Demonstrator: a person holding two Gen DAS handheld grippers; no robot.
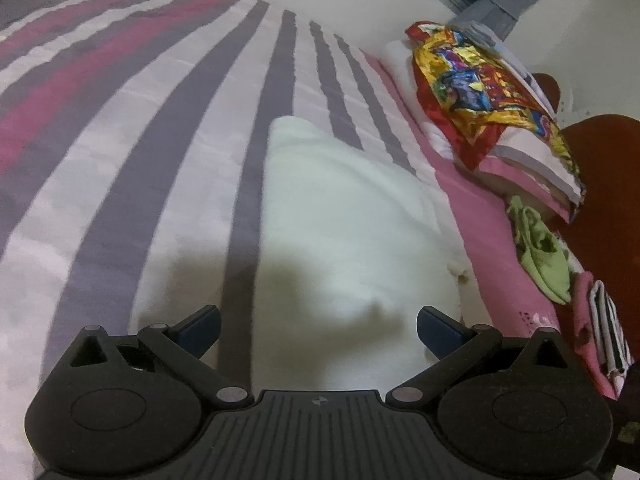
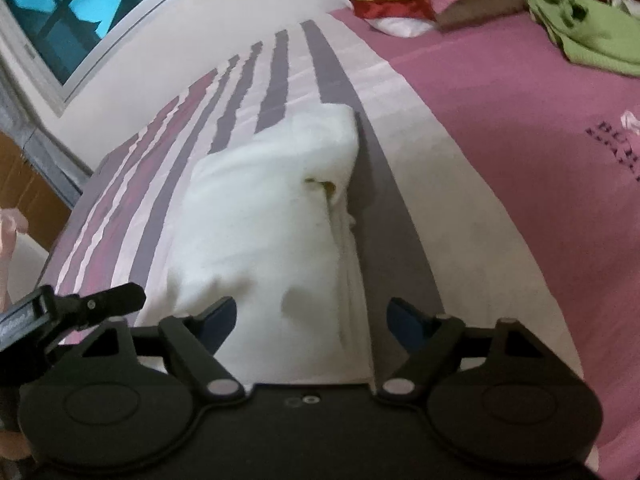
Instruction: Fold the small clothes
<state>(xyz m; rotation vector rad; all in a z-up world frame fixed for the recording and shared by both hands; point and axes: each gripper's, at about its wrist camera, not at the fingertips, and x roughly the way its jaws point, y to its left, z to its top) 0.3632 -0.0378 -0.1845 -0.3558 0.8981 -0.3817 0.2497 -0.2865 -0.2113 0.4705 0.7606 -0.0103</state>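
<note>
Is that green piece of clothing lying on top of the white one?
No. In the left wrist view the green garment lies off to the side on the pink sheet, apart from the white garment on the striped bedspread.

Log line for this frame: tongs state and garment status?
left tongs: open, over white garment | right tongs: open, holding nothing | garment: folded, lying on striped bedspread | green garment: untouched

A bed covered by a grey, magenta and white striped sheet (image 1: 132, 128) carries everything. A folded white cloth garment (image 1: 340, 240) lies at the centre. At 3 o'clock runs a plain pink sheet (image 2: 500, 128), bearing a crumpled green garment (image 1: 540, 248). Toward 1 o'clock, a pillow stack (image 1: 520, 156) lies under a shiny red-and-yellow patterned cloth (image 1: 468, 76).
</note>
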